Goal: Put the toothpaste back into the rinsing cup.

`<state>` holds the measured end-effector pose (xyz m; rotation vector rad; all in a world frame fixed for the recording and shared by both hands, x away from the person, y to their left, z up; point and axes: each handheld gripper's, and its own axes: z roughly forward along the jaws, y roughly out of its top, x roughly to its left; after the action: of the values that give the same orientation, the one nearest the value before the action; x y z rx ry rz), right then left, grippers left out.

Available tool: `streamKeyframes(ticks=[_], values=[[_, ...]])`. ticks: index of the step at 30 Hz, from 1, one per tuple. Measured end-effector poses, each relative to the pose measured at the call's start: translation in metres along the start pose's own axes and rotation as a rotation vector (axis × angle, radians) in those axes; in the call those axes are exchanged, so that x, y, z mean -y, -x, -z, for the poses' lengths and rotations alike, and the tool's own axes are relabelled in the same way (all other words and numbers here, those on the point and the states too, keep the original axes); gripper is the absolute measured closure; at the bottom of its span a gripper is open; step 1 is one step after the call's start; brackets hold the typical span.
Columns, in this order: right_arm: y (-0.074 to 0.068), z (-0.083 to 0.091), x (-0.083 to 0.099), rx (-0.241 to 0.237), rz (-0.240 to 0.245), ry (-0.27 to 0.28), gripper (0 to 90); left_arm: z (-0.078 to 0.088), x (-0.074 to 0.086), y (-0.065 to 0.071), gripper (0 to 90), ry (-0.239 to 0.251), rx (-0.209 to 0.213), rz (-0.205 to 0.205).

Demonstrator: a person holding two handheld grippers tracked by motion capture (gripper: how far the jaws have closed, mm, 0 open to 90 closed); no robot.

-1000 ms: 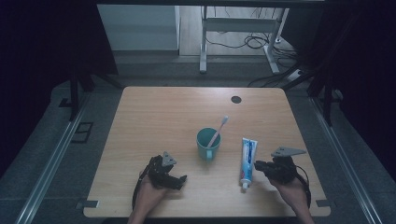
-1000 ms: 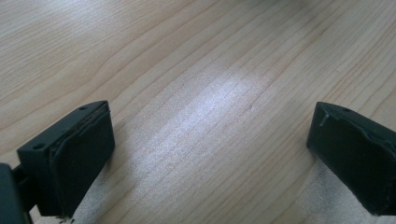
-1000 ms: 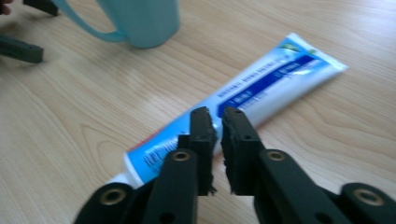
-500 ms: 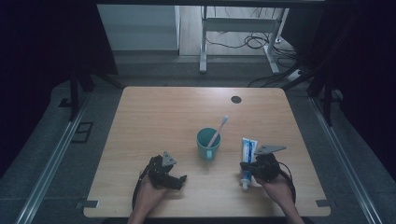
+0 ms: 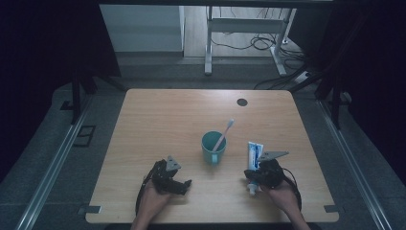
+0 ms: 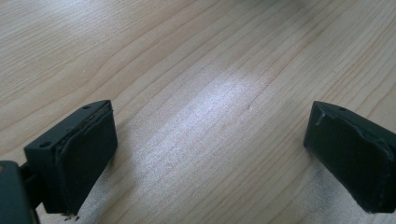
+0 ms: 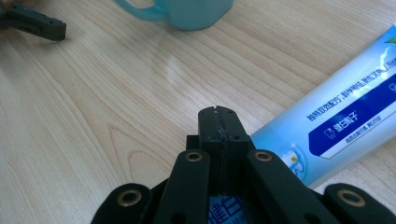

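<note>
A teal cup (image 5: 213,147) stands mid-table with a white toothbrush (image 5: 224,135) leaning in it. To its right a blue and white toothpaste tube (image 5: 254,153) lies flat, cap towards the front edge. My right gripper (image 5: 253,176) rests over the tube's cap end. In the right gripper view its jaws are pressed together (image 7: 218,123) with nothing between them, and the tube (image 7: 345,116) runs beside and beneath them. My left gripper (image 5: 184,184) sits near the front left, open (image 6: 210,140) over bare wood.
The wooden table (image 5: 163,120) has a dark round hole (image 5: 242,102) at its back right. Beyond the far edge stand a desk frame and cables (image 5: 249,43) on the floor. In the right gripper view the cup (image 7: 187,11) and the left gripper's jaw (image 7: 32,23) lie ahead.
My right gripper has moved left from the table's right side onto the cap end of the toothpaste tube. The left gripper has stayed put.
</note>
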<state>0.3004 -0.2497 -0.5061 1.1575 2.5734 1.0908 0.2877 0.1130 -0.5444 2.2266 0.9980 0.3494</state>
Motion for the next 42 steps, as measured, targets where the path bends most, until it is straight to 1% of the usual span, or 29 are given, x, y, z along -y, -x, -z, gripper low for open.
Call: streamKeyframes(ticks=[2,11,17,20,22,26,29,32,33,34,35,36,38,42], values=[[0.001,0.002,0.001,-0.003,-0.001,-0.002,89.3,0.000,0.000,0.000,2.8,0.000,0.000,0.000],[0.010,0.012,0.009,0.019,-0.024,0.007,87.8,0.000,0.000,0.000,2.8,0.000,-0.001,0.001],[0.017,0.020,0.014,0.042,-0.037,0.011,87.7,0.000,0.000,0.000,2.8,0.000,-0.004,0.003],[0.023,0.027,0.018,0.051,-0.048,0.014,87.8,0.000,0.000,0.000,2.7,0.000,-0.006,0.005],[0.024,0.028,0.019,0.056,-0.052,0.013,87.8,0.000,0.000,0.000,2.8,0.000,-0.006,0.005],[0.030,0.034,0.023,0.075,-0.059,0.011,87.8,0.000,0.000,0.000,2.7,0.000,-0.007,0.006],[0.030,0.035,0.023,0.079,-0.059,0.004,87.2,0.000,0.000,0.000,2.8,0.000,-0.007,0.006],[0.027,0.037,0.019,0.099,-0.036,-0.013,82.5,0.000,0.000,0.000,2.7,0.000,-0.007,0.006],[0.027,0.037,0.019,0.099,-0.036,-0.013,82.5,0.000,0.000,0.000,2.7,0.001,-0.007,0.007],[0.026,0.039,0.016,0.119,-0.027,-0.018,78.6,0.000,0.000,0.000,2.8,0.001,-0.008,0.007],[0.026,0.039,0.016,0.119,-0.027,-0.018,78.6,0.000,0.000,0.000,2.8,0.000,-0.008,0.008],[0.027,0.040,0.015,0.122,-0.028,-0.022,76.4,0.000,0.000,0.000,2.7,0.000,-0.008,0.008],[0.029,0.042,0.012,0.131,-0.030,-0.037,68.9,0.000,0.000,0.000,2.7,0.001,-0.008,0.009],[0.033,0.042,0.007,0.147,-0.035,-0.076,60.1,0.000,0.000,0.000,2.7,0.000,-0.008,0.009]])
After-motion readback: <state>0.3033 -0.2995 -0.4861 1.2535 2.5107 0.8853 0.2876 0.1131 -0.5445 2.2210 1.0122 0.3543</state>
